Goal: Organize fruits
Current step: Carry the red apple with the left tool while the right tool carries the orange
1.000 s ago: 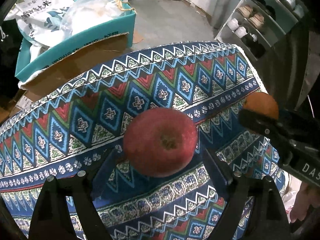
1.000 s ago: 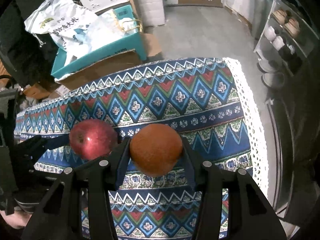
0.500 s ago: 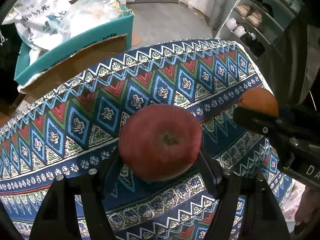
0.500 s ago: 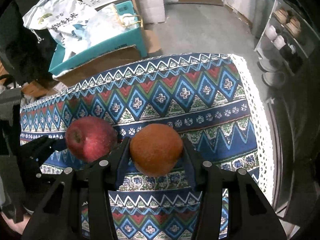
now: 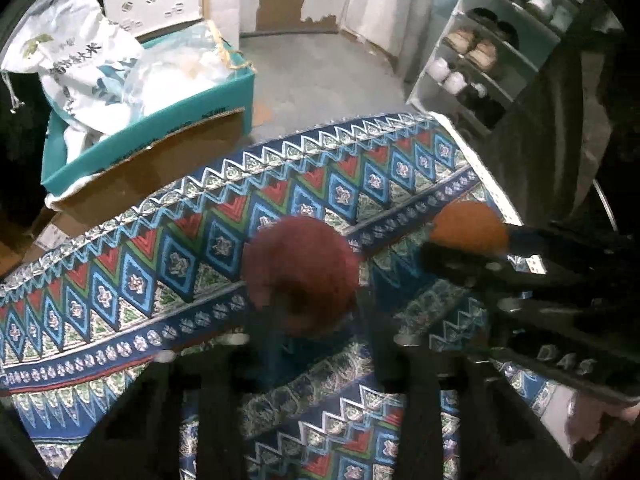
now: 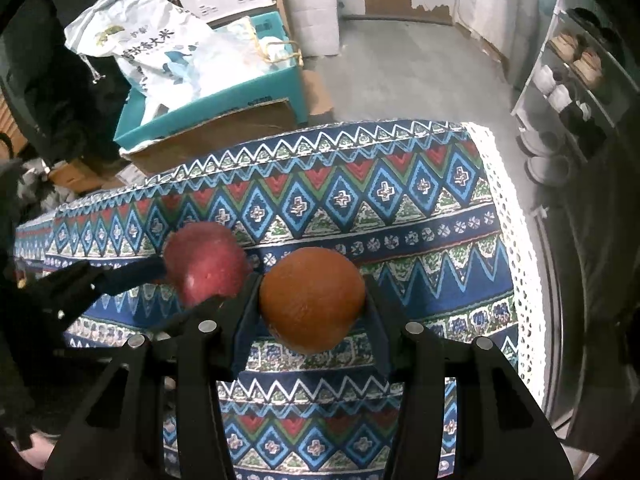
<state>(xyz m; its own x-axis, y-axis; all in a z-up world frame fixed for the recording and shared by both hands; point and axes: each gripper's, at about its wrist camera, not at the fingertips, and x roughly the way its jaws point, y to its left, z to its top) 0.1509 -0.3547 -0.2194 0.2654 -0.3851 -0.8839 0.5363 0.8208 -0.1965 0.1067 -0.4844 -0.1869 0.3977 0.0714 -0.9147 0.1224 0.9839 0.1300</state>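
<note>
My left gripper (image 5: pixel 304 312) is shut on a red apple (image 5: pixel 300 272) and holds it above the patterned tablecloth (image 5: pixel 160 264); this view is blurred by motion. My right gripper (image 6: pixel 310 300) is shut on an orange (image 6: pixel 312 298) and holds it above the cloth. The apple (image 6: pixel 206 262) and the left gripper also show at the left of the right wrist view, close beside the orange. The orange (image 5: pixel 466 226) and the right gripper's black body show at the right of the left wrist view.
Beyond the table's far edge stands a teal box (image 6: pixel 224 96) with white bags (image 6: pixel 152 44) and brown cardboard (image 6: pixel 216 136). A shoe rack (image 6: pixel 576 80) stands at the right. The cloth's white lace edge (image 6: pixel 520 264) marks the table's right side. Grey floor lies behind.
My left gripper closed on the apple and lifted it, swinging toward the right gripper. The right gripper kept hold of the orange and rose a little.
</note>
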